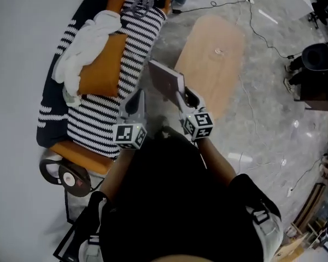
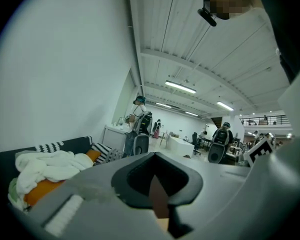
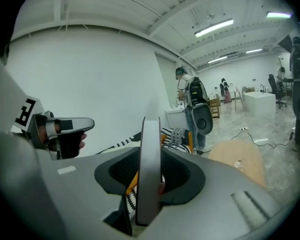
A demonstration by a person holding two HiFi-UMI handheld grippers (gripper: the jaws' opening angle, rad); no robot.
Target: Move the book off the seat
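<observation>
The book point(image 1: 165, 78), thin with a dull brown cover, hangs in the air between the seat's front edge and the wooden table, tilted on edge. My right gripper point(image 1: 185, 98) is shut on its lower corner. In the right gripper view the book point(image 3: 150, 159) stands upright, edge-on, clamped in that gripper point(image 3: 150, 189). The seat point(image 1: 139, 42) is a couch under a black-and-white striped blanket. My left gripper point(image 1: 134, 101) hovers over the blanket's front edge, left of the book and apart from it. Its jaws point(image 2: 160, 206) sit together with only a narrow slit and hold nothing.
An orange cushion point(image 1: 101, 64) and a crumpled white cloth point(image 1: 87, 45) lie on the seat. An oval wooden table point(image 1: 213, 59) stands to the right on the grey floor. Cables point(image 1: 251, 21) trail across the floor. A round black device point(image 1: 65, 174) sits by the couch's near end.
</observation>
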